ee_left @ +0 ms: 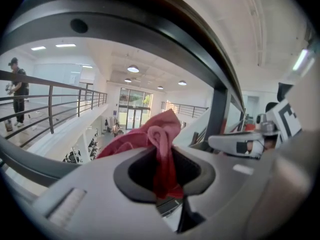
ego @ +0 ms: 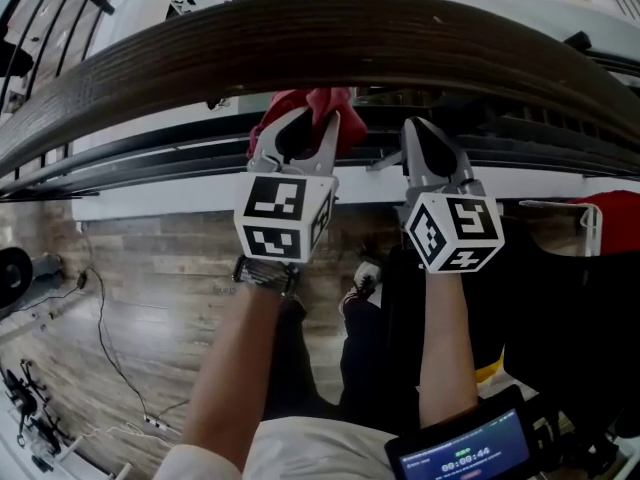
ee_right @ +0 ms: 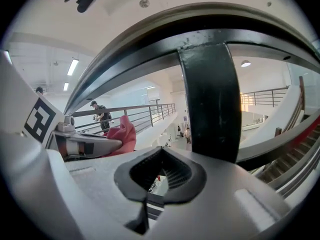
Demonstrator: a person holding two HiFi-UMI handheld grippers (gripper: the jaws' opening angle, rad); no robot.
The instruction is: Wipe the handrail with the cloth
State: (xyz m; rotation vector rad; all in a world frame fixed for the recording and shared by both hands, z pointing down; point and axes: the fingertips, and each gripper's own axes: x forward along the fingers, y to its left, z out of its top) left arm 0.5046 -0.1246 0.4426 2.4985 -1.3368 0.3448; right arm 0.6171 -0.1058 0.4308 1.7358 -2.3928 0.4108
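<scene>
As it crosses the head view, handrail [ego: 330, 28]: dark wood, long axis left to right in a shallow curve. Cloth [ego: 320, 103]: red, bunched, just under the rail, clamped in left gripper [ego: 300, 133], free end pointing past the fingertips toward the rail. Right gripper [ego: 425, 148]: alongside, jaws together, empty.

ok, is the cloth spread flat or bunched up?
Bunched up: the red cloth is a crumpled wad with folds sticking up, pinched in the left claw.

Bright daylight, strong fisheye edge distortion
</scene>
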